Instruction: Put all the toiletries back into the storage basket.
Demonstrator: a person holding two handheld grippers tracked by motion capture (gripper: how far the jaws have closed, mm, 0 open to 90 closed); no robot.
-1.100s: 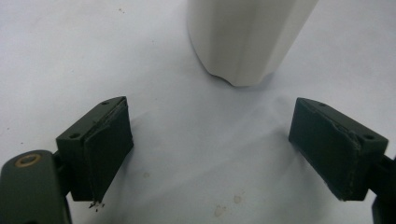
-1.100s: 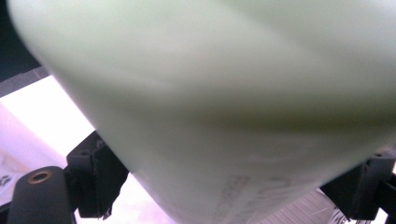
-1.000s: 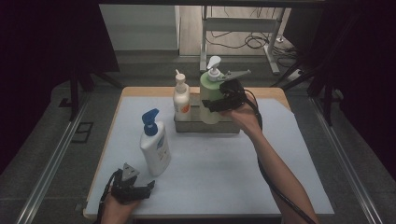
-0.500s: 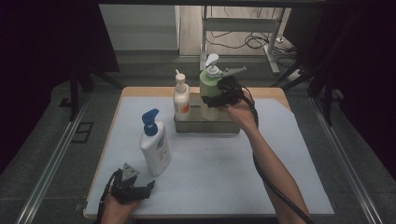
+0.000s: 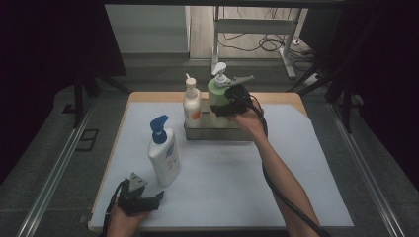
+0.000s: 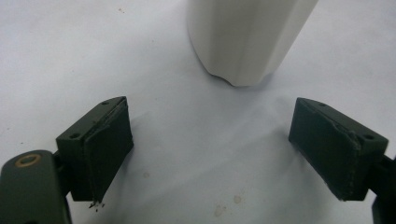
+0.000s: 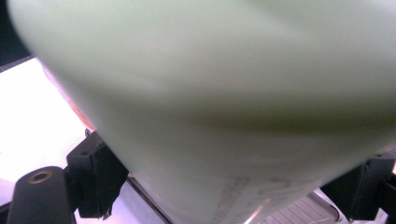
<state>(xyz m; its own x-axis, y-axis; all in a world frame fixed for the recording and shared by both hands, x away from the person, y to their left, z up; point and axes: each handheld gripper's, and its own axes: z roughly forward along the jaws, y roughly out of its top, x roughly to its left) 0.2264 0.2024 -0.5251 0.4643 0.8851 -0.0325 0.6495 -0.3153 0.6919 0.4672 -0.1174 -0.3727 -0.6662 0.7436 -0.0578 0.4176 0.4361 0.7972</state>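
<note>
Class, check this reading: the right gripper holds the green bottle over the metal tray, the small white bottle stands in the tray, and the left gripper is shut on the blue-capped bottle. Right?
One slip. The left gripper is open and holds nothing: in the left gripper view its jaws stand wide apart, short of the blue-capped bottle. The rest stands: the right gripper holds the green bottle, and the small white bottle stands in the tray.

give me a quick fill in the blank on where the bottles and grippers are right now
1. The right gripper is shut on the ____ bottle.
2. That bottle stands in the metal ____ beside the small white bottle.
3. The big bottle on the table has a ____ pump.
4. The left gripper, near the big bottle, is ____.

Missing words: green; tray; blue; open
</note>
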